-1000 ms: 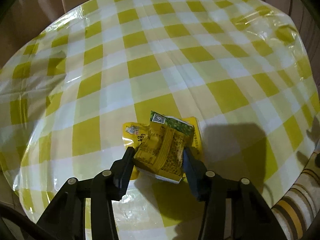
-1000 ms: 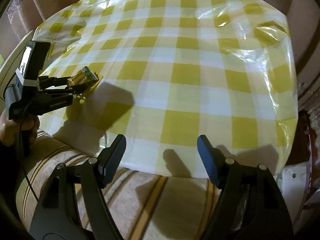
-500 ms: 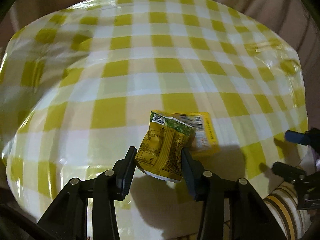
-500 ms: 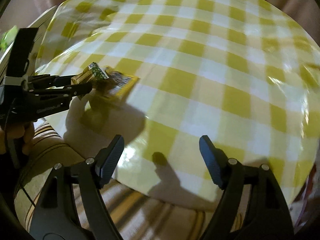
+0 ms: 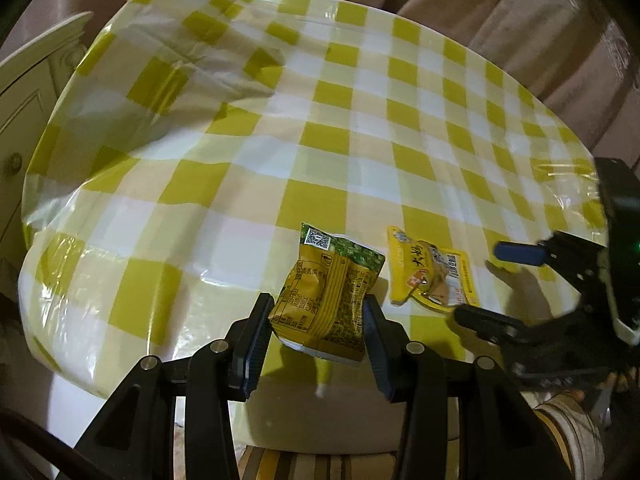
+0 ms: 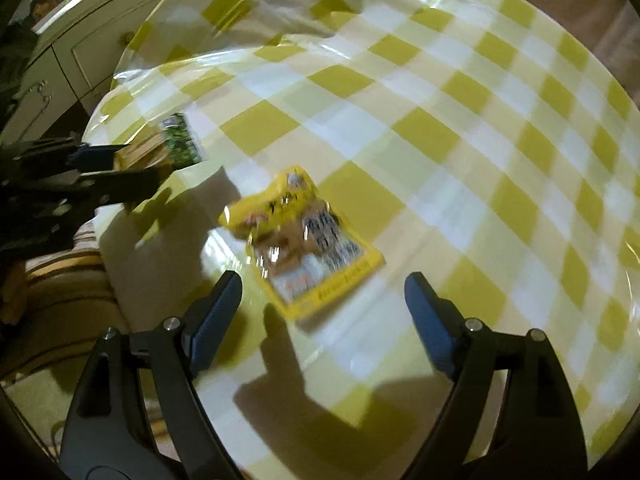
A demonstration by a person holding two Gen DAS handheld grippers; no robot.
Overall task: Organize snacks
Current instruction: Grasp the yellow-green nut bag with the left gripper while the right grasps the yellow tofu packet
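Note:
My left gripper (image 5: 318, 320) is shut on a yellow and green snack packet (image 5: 328, 292) and holds it above the near edge of the checked table (image 5: 280, 128). It also shows in the right wrist view (image 6: 120, 164), at the left, with the packet (image 6: 176, 144) in it. A flat yellow snack pouch (image 5: 430, 276) lies on the table just right of the held packet. My right gripper (image 6: 320, 308) is open, just short of that pouch (image 6: 308, 240), its fingers either side of the near end. It also shows in the left wrist view (image 5: 492, 284), at the right.
The yellow and white checked tablecloth (image 6: 440, 100) is glossy and wrinkled at the far left. A white cabinet (image 6: 80, 40) stands left of the table. A striped cushion (image 6: 60, 276) lies below the table's near edge. Beige curtains (image 5: 520, 20) hang behind.
My left gripper lifted the packet off the pouch and swung left. My right gripper moved in across the table to the yellow pouch, still open.

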